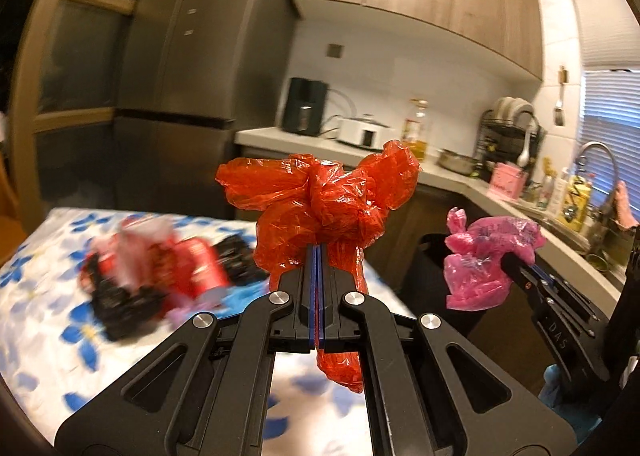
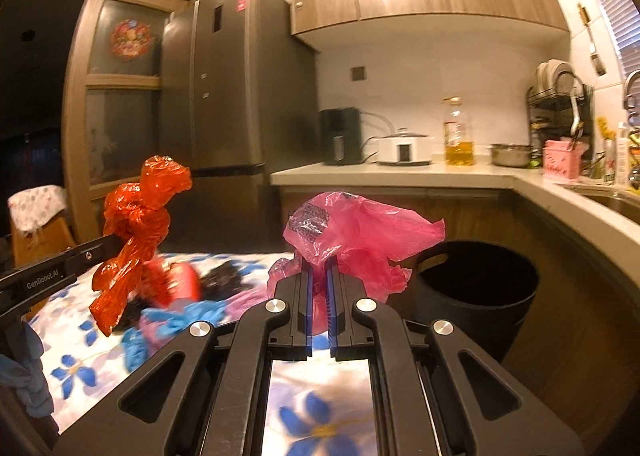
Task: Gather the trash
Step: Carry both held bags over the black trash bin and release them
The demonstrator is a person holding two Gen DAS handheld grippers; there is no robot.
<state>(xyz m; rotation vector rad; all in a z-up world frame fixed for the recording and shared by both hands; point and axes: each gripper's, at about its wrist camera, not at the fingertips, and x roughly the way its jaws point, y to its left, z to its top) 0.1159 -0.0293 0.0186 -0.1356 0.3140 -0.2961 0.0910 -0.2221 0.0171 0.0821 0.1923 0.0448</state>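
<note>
The kitchen lay ahead of me, a grey fridge (image 2: 236,80) against the back wall and a flower-print desk (image 1: 48,320) below my tools, with the black bin (image 2: 476,296) standing on the floor just to the right of that desk, under the curve of the worktop. My left tool (image 1: 316,256) was pressed together on a knotted red plastic bag (image 1: 320,200), the film pinched thin between the blue pads with a tail hanging out beneath, and it hung above the desk, well left of the bin. My right tool (image 2: 319,276) pinched a pink plastic bag (image 2: 360,236), its jaws a little apart around the bunched film, and it sat nearer the bin, just left of the rim and above it. More trash (image 1: 168,276) lay on the desk further left of the bin: a red wrapper, something black and crinkled, scraps of blue, all too blurred for me to name. I judged both bags were on their way to the bin, neither yet over the opening. The risk I saw was with the release: light film clings to rubber pads, so a bag could stick to a tool on opening, or drift and land outside the rim. The red bag's loose tail might also snag the bin's edge, and two tools converging on one bin could knock together.
</note>
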